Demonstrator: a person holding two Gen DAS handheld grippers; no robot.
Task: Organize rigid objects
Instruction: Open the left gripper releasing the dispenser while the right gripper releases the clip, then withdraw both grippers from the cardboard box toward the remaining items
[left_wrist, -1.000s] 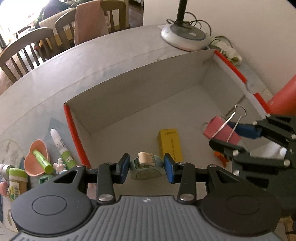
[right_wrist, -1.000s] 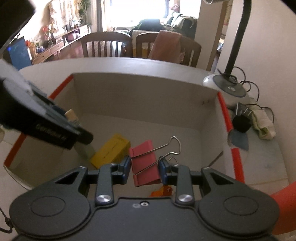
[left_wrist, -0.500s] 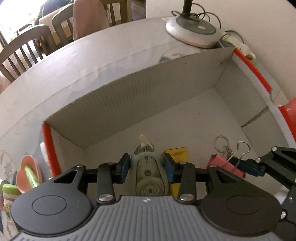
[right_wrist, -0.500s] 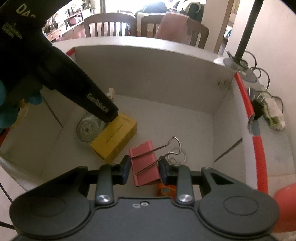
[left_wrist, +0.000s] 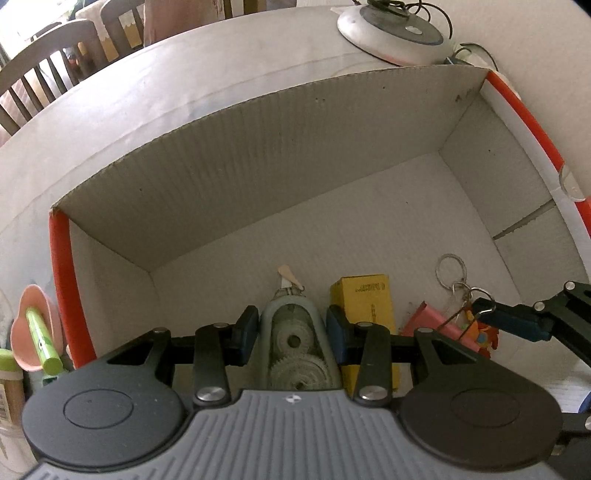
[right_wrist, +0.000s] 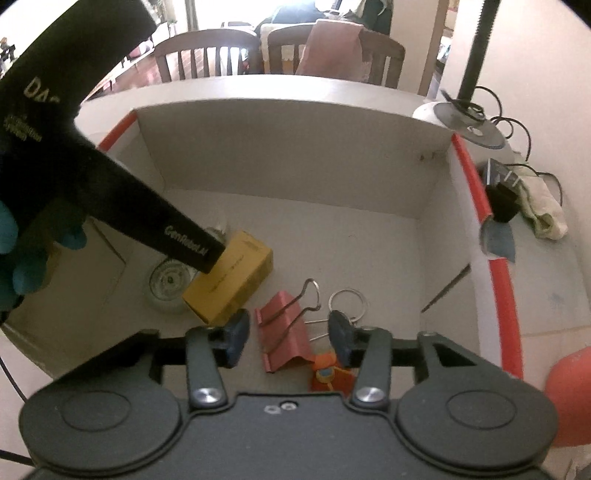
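My left gripper (left_wrist: 291, 328) is down inside the box (left_wrist: 258, 155), its blue pads closed on the tape dispenser (left_wrist: 293, 343), a grey-green shell with two toothed wheels showing and a pale tip pointing at the far wall. The right view shows what my left cannot: the dispenser (right_wrist: 170, 282) seen from the side as a clear round disc, low near the box floor, just beside the yellow carton (right_wrist: 231, 275). My right gripper (right_wrist: 290, 334) has its jaws spread wide, touching nothing. The pink clip (right_wrist: 284, 332) lies on the floor between them, wire handles up, apart from both pads, with a key ring (right_wrist: 349, 302) and an orange charm (right_wrist: 327, 376) just beside it. Only the left view shows the pink dish (left_wrist: 31, 328) with a green marker (left_wrist: 42, 341) outside the box's red edge. The right view alone shows the lamp base (right_wrist: 467, 123) and plug (right_wrist: 502, 199) beyond the far corner.
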